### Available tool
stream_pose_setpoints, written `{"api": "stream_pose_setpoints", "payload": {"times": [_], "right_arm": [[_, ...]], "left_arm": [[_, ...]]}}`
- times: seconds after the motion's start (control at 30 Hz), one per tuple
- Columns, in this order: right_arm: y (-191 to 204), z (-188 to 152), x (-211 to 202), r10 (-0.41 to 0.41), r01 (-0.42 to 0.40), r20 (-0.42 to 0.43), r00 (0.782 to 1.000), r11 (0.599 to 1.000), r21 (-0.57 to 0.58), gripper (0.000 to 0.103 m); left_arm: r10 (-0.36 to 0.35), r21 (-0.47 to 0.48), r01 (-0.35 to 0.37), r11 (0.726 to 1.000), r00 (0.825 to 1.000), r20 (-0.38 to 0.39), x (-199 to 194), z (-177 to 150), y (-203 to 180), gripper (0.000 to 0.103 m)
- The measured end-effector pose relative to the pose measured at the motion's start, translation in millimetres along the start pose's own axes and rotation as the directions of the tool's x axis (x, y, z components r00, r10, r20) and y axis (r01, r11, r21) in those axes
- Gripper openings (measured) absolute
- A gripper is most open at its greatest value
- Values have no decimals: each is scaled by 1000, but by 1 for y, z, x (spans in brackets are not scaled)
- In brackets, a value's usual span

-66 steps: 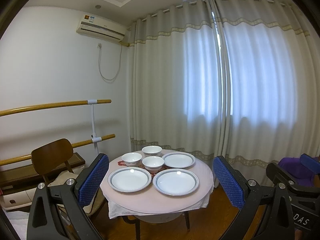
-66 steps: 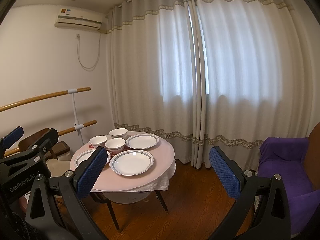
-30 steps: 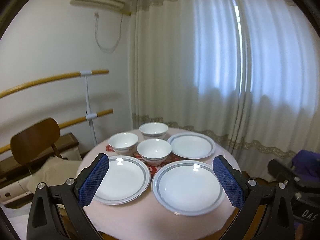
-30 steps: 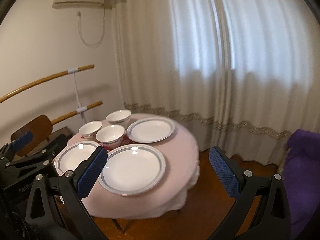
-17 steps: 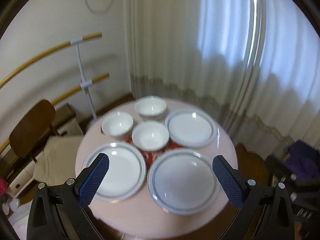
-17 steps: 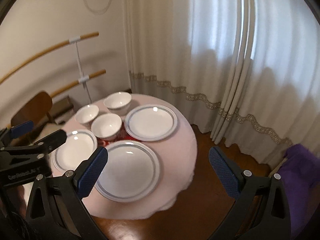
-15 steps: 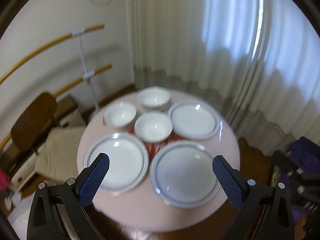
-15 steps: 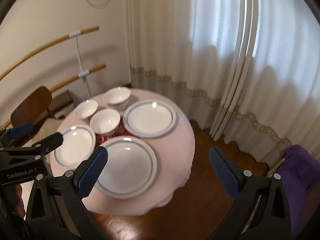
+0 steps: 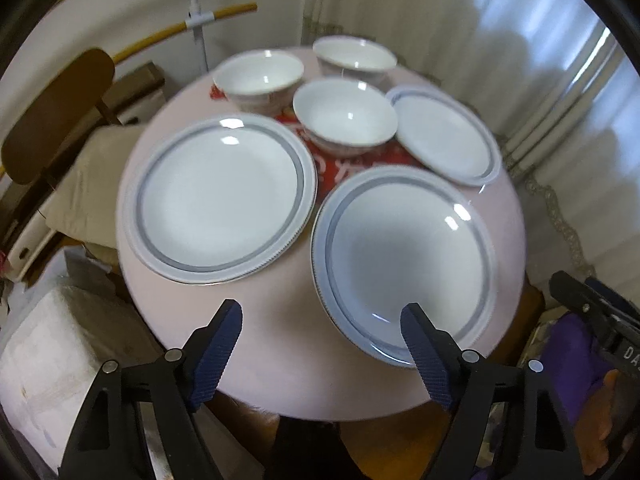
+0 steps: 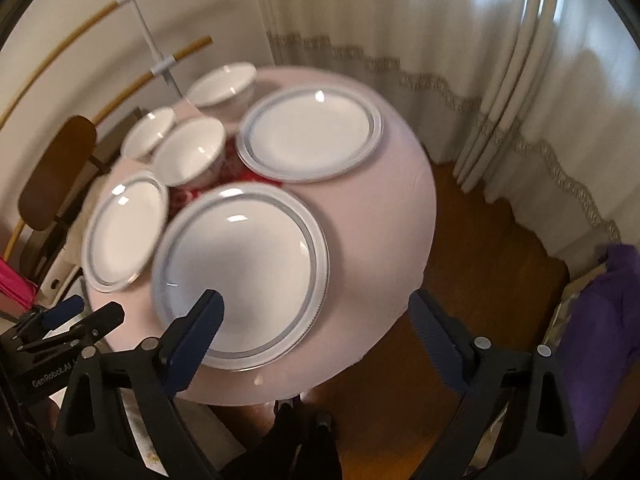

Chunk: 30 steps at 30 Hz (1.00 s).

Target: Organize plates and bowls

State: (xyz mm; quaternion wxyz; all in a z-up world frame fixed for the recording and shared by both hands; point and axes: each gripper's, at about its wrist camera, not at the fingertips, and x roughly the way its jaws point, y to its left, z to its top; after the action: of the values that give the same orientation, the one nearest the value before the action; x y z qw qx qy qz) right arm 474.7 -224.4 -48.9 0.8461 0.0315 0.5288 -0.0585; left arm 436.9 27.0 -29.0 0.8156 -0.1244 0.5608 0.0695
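Note:
Three white plates with grey-blue rims and three white bowls sit on a small round table [image 9: 280, 344] with a pink cloth. Left wrist view: near-left plate [image 9: 218, 196], near-right plate [image 9: 404, 256], far-right plate [image 9: 442, 134], and bowls [image 9: 344, 116], [image 9: 260, 76], [image 9: 354, 56]. My left gripper [image 9: 322, 316] hangs above the table's near edge, jaws closing, nothing between them; its right finger overlaps the near-right plate's rim. Right wrist view: my right gripper [image 10: 316, 304] hovers over the near plate [image 10: 240, 272], jaws closing on nothing.
A wooden chair [image 9: 56, 112] stands left of the table with cushions and a white foam box [image 9: 52, 352] below. Wooden rails [image 10: 100, 56] run along the wall. Curtains [image 10: 500, 60] hang behind; purple fabric [image 10: 600, 340] lies at right.
Both grippers have come closer over the table and tipped downward, so the dishes fill the views. Both jaws have narrowed, the left more.

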Motion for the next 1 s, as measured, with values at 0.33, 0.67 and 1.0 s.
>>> {"api": "stream_pose_setpoints", "payload": {"times": [0.33, 0.67, 1.0], "right_arm": [[-8, 18, 69, -1, -5, -115, 993, 998, -55, 86], [-17, 29, 121, 95, -151, -238, 967, 962, -229, 49], [-29, 33, 133, 297, -368, -271, 916, 890, -270, 29]], "left_arm": [[-6, -64, 1, 998, 997, -73, 71, 40, 4, 77], [21, -233, -35, 972, 998, -61, 132, 14, -9, 60], [117, -266, -112, 958, 993, 2, 133, -8, -21, 61]]}}
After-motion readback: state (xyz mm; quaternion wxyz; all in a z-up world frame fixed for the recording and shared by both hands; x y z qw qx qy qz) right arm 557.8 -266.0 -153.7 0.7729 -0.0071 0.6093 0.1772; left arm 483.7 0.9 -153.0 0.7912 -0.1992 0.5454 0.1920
